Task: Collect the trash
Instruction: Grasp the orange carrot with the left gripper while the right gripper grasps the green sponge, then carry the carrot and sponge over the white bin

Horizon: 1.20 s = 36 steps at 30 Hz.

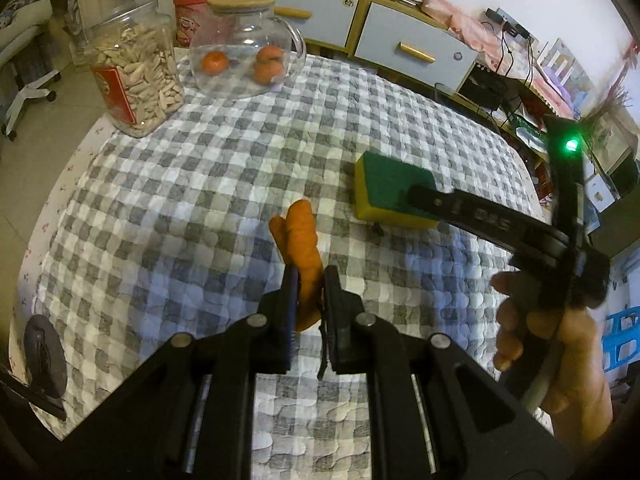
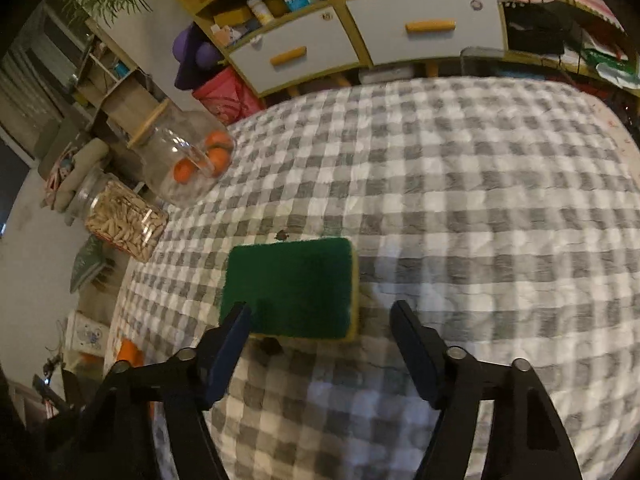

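My left gripper (image 1: 310, 276) is shut on an orange, carrot-shaped piece (image 1: 302, 228) that sticks out past its fingertips above the checked tablecloth (image 1: 200, 184). A green-topped yellow sponge (image 2: 288, 284) lies flat on the cloth. My right gripper (image 2: 320, 306) stands open just behind the sponge, its left finger overlapping the sponge's near left corner and its right finger well clear. In the left wrist view the sponge (image 1: 390, 184) lies to the right, with one of the right gripper's fingers (image 1: 460, 208) over it and a hand (image 1: 560, 344) holding that gripper. Small dark crumbs (image 2: 270, 345) lie beside the sponge.
A glass teapot with oranges (image 1: 244, 52) and a jar of seeds (image 1: 136, 68) stand at the table's far left edge. Cabinet drawers (image 1: 412, 50) are behind the table. A dark round object (image 1: 40, 352) sits at the near left edge.
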Available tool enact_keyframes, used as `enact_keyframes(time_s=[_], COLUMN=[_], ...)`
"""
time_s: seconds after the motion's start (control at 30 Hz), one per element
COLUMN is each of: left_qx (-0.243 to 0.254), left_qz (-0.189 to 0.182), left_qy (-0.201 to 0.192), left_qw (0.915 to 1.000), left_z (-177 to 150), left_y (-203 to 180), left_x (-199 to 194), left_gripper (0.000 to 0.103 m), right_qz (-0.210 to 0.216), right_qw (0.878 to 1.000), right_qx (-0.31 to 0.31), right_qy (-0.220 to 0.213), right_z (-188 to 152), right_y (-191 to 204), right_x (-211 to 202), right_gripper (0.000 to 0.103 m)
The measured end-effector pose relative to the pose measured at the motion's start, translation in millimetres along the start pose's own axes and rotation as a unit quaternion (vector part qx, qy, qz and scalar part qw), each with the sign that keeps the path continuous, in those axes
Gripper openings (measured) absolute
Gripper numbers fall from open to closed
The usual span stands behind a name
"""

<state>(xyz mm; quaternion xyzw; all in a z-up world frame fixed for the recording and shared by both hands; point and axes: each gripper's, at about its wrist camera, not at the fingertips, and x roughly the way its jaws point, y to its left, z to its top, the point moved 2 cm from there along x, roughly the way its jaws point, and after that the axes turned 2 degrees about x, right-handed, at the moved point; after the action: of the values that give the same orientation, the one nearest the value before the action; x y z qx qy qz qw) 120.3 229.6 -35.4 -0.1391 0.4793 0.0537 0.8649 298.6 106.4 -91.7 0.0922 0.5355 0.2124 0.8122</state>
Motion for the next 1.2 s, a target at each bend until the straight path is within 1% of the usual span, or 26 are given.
enact_keyframes(time_s=[0.07,0.1,0.13,0.17,0.23,0.33,0.53,0.63,0.8,1.07,1.2], left_qx=[0.002,0.004,0.005,0.007,0.008,0.012,0.023,0.035,0.054,0.079,0.091], left_qz=[0.000,0.001,0.002,0.002,0.001,-0.002,-0.014,-0.020,-0.037,-0.058,-0.068], left_qy=[0.001,0.003,0.004,0.004,0.006,0.006,0.004,0.002,0.002,0.005,0.004], left_qw=[1.0000,1.0000,1.0000,1.0000,1.0000,0.9999,0.9996,0.9992,0.9978,0.9952,0.9935], left_z=[-1,-2,-1,-2,-2,-2,-3,-5,-7,-10,-12], left_y=[0,-1,-1,-1,-1,-6,-23,-37,-61,-106,-128], left_x=[0,1,1,2,2,2,0,-2,-2,0,0], left_gripper=[0.014,0.014,0.014,0.014,0.014,0.014,0.014,0.014,0.014,0.014,0.014], right_qz=[0.008,0.020,0.026,0.027,0.026,0.033,0.011,0.002,-0.025,-0.062,-0.067], right_qw=[1.000,1.000,1.000,1.000,1.000,0.999,0.999,0.999,0.998,0.997,0.996], right_qx=[0.006,0.010,0.013,0.011,0.003,0.001,-0.027,-0.033,-0.049,-0.026,-0.002], right_qy=[0.009,0.009,0.009,0.010,0.009,0.001,-0.018,-0.023,-0.029,-0.042,-0.050], right_z=[-2,-2,-3,-4,-6,-10,-19,-24,-34,-46,-53], right_y=[0,1,1,0,0,-4,-16,-29,-54,-101,-122], right_x=[9,12,11,9,4,-15,-54,-76,-116,-172,-195], right_gripper=[0.057,0.049,0.046,0.043,0.031,0.021,0.019,0.019,0.019,0.019,0.019])
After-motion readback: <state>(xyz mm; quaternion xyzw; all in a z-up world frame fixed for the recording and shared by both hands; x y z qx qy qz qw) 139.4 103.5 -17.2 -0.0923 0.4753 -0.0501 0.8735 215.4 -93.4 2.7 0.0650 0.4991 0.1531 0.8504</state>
